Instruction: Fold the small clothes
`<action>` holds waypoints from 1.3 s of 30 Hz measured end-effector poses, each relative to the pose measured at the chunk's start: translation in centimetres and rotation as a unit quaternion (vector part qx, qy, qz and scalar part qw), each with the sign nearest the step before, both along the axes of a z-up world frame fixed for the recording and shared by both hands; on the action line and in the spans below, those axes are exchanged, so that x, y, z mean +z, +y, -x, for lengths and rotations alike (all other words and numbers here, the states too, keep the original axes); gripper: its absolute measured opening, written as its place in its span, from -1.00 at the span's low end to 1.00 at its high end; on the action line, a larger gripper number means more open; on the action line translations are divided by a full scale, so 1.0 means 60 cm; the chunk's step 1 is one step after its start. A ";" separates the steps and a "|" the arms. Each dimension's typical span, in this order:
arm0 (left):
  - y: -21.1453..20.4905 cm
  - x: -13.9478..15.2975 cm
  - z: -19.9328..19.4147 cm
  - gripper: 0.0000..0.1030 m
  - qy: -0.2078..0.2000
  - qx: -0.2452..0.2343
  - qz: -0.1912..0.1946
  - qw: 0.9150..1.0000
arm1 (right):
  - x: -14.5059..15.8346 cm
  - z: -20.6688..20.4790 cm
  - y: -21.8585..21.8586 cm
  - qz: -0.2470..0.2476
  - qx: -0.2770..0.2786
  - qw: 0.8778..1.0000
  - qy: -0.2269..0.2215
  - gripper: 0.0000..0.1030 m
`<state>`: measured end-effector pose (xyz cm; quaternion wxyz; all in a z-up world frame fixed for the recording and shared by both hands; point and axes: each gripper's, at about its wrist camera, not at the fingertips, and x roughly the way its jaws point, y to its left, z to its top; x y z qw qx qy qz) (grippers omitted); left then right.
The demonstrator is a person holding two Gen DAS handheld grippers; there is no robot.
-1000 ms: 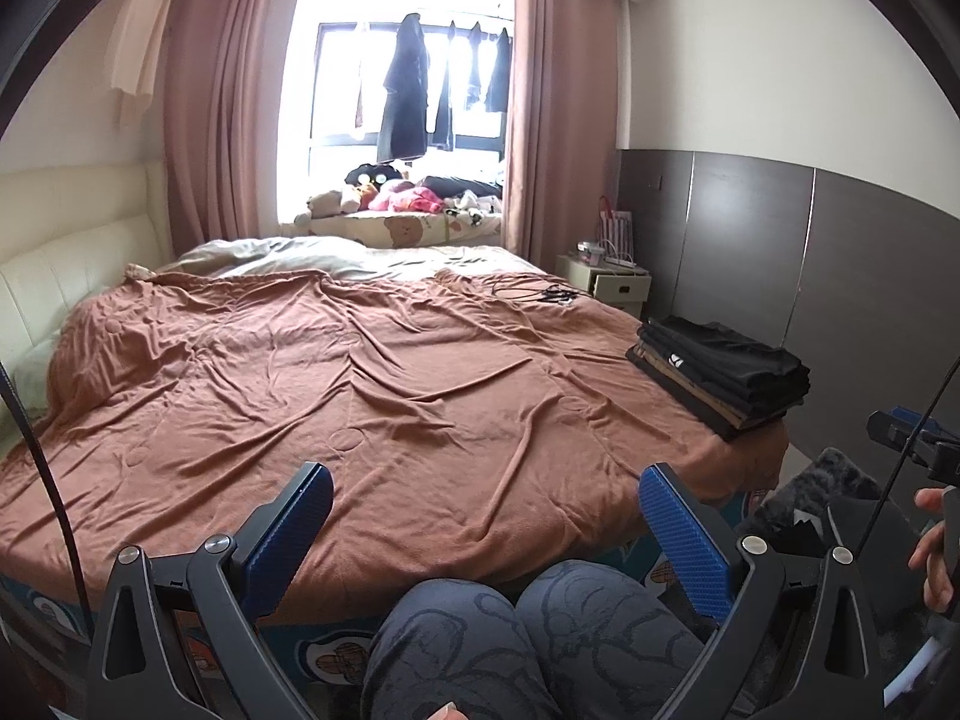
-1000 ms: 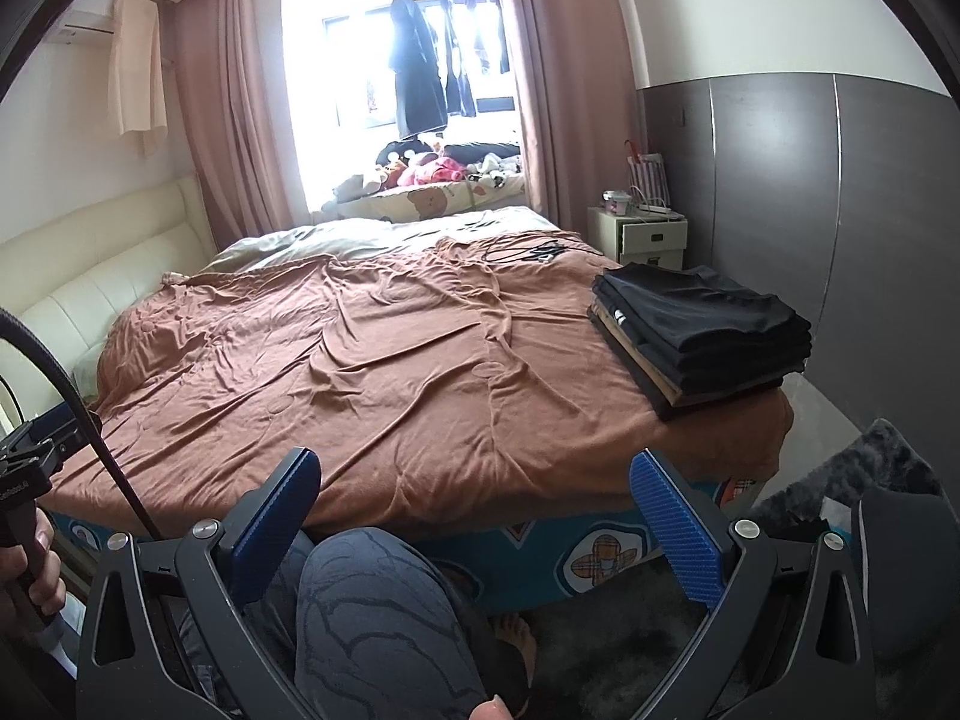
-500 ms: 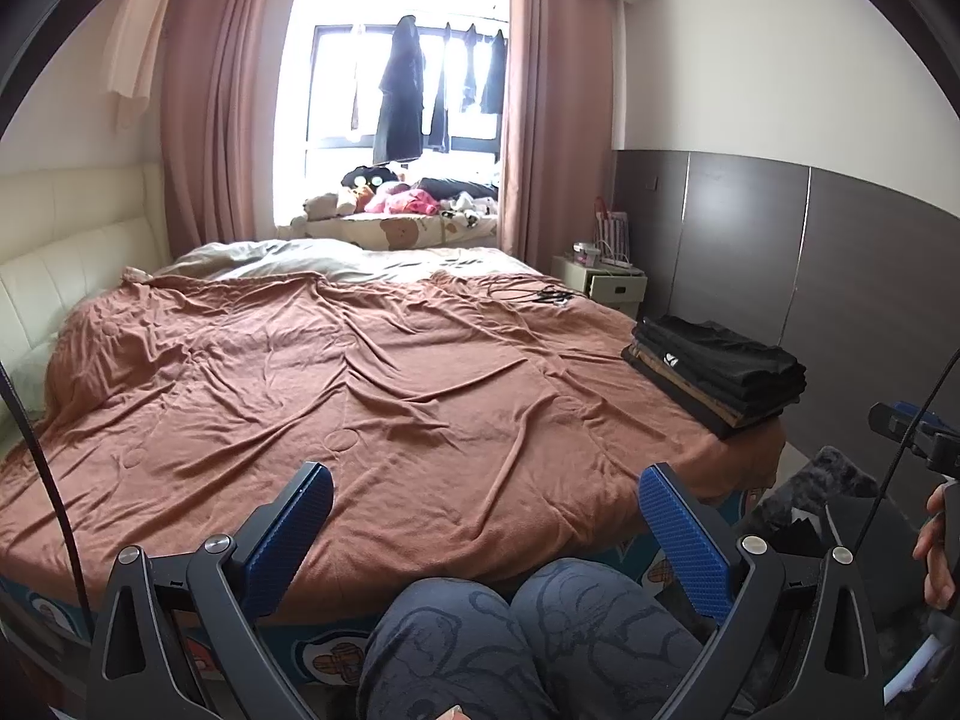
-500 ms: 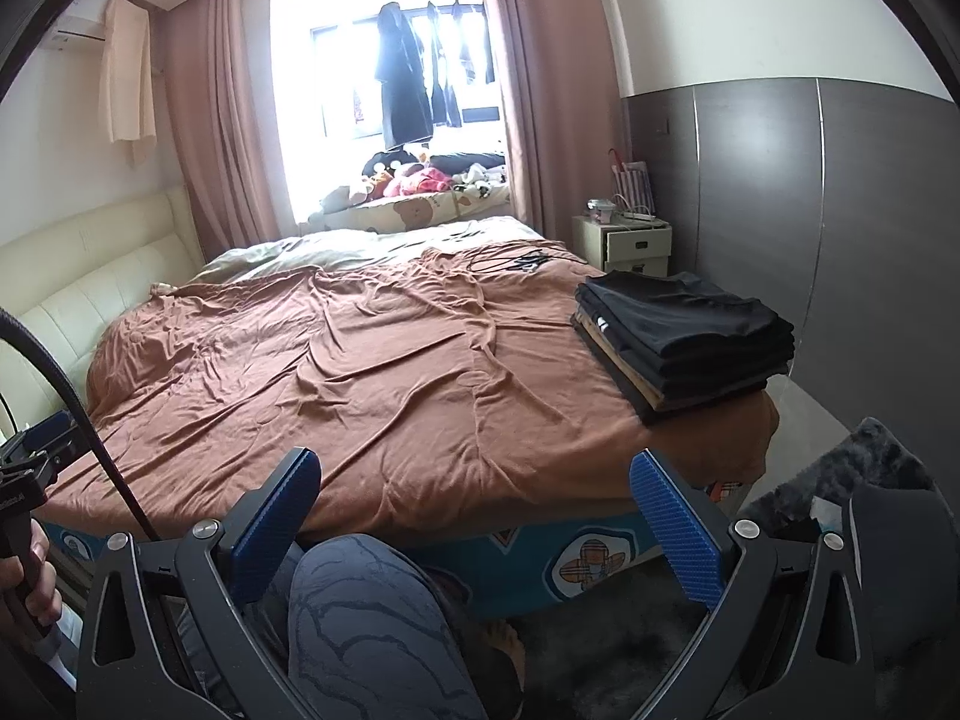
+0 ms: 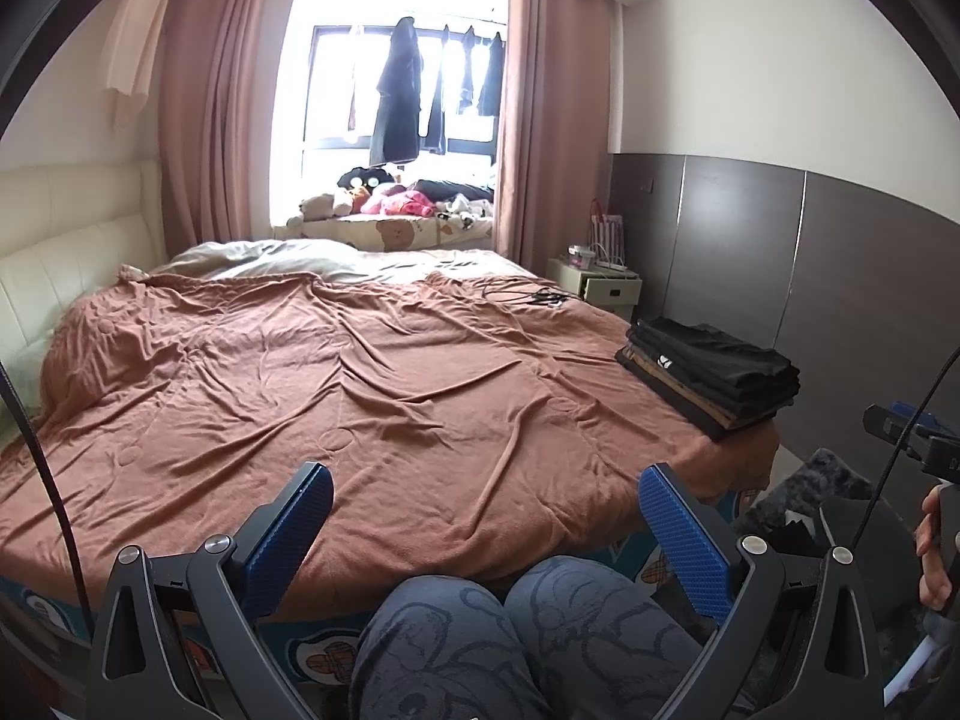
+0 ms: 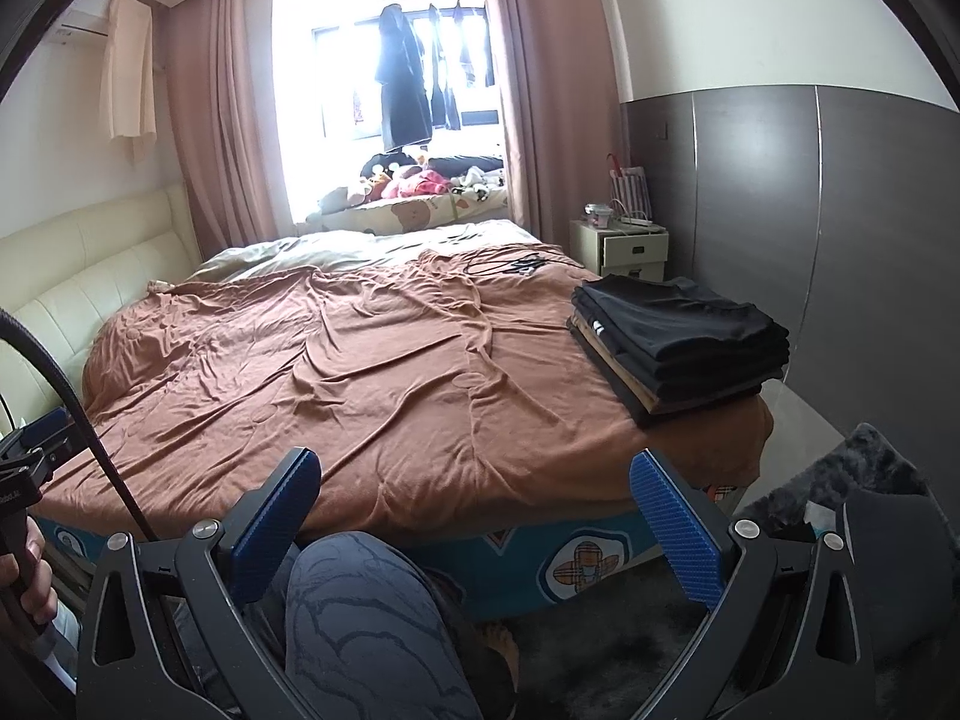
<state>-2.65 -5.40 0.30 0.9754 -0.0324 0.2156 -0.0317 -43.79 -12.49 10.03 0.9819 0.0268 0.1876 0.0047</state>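
Both grippers, left gripper (image 5: 486, 516) and right gripper (image 6: 480, 504), gape apparently empty before the folded clothes stack (image 6: 678, 336).

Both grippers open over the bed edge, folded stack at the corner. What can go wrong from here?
1. The stack of folded dark clothes sits right at the corner of the brown bedspread; a nudge, or another piece added off-centre, may tip it to the floor.
2. The bedspread is wrinkled, so a fold made on it could come out uneven.
3. The black cable lying loose on the bed might snag the right gripper or the left gripper.
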 end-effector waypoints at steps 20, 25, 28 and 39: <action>-0.002 0.009 0.008 0.99 -0.008 0.000 -0.002 1.000 | -0.001 0.004 -0.005 0.009 0.002 1.000 -0.001 1.00; 0.000 0.010 0.009 0.99 -0.008 -0.001 0.002 1.000 | -0.001 0.004 -0.005 0.012 0.003 1.000 -0.001 1.00; 0.000 0.010 0.009 0.99 -0.008 -0.001 0.002 1.000 | -0.002 0.005 -0.004 0.015 0.004 1.000 -0.001 1.00; -0.001 0.009 0.010 0.99 -0.010 -0.002 0.002 1.000 | -0.003 0.000 -0.008 0.015 0.003 1.000 0.001 1.00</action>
